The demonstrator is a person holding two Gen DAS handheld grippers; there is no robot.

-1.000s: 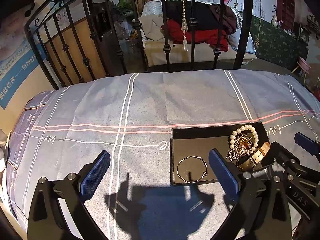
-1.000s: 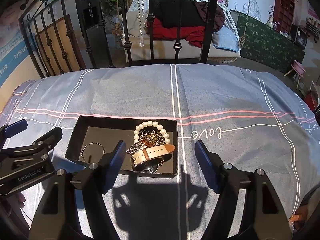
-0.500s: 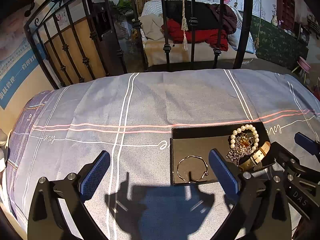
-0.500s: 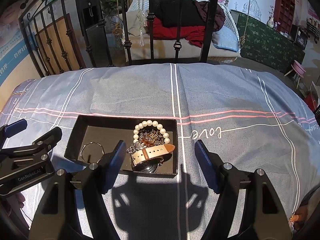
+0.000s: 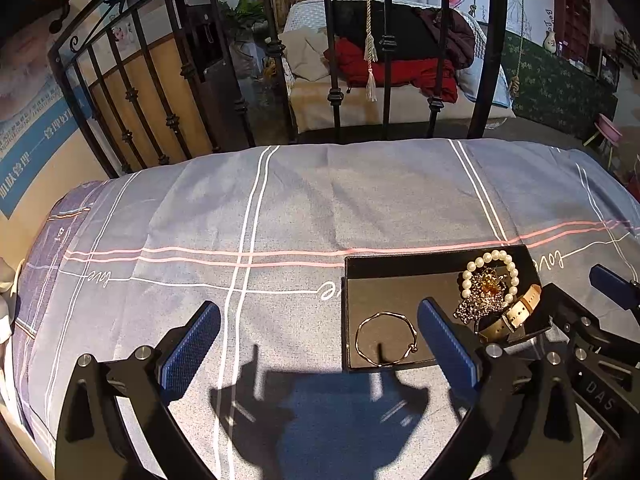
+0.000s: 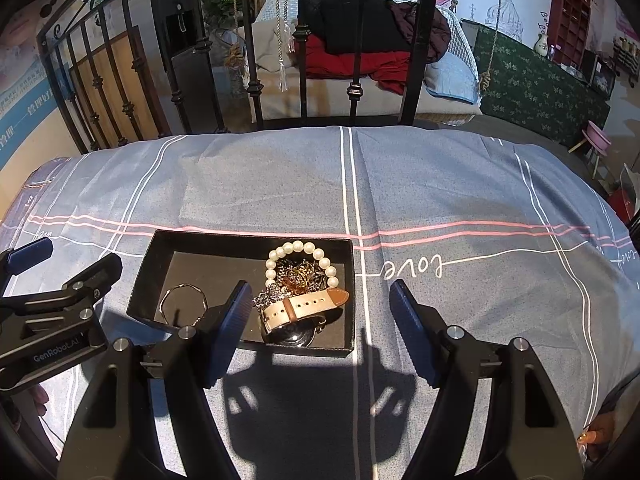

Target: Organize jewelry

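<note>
A shallow black tray [image 6: 248,240] [image 5: 400,268] lies on a grey-blue bedspread. Inside, a thin gold bangle [image 6: 183,305] [image 5: 386,338] rests at its left. At its right a pearl bracelet [image 6: 298,248] [image 5: 494,258] rings a tangle of gold and sparkly chains [image 6: 298,276] [image 5: 482,296], with a beige-strapped watch [image 6: 306,306] [image 5: 516,312] lying over them. My right gripper [image 6: 320,306] hovers open just in front of the tray, its left finger over the tray's near edge. My left gripper [image 5: 318,328] stands open to the tray's left, its right finger beside the bangle. Neither holds anything.
The bedspread [image 6: 440,184] has white and pink stripes and stretches wide to the right and left of the tray. A black iron footboard [image 6: 300,40] rises at the far edge. A hand's fingertips [image 6: 596,432] show at the lower right.
</note>
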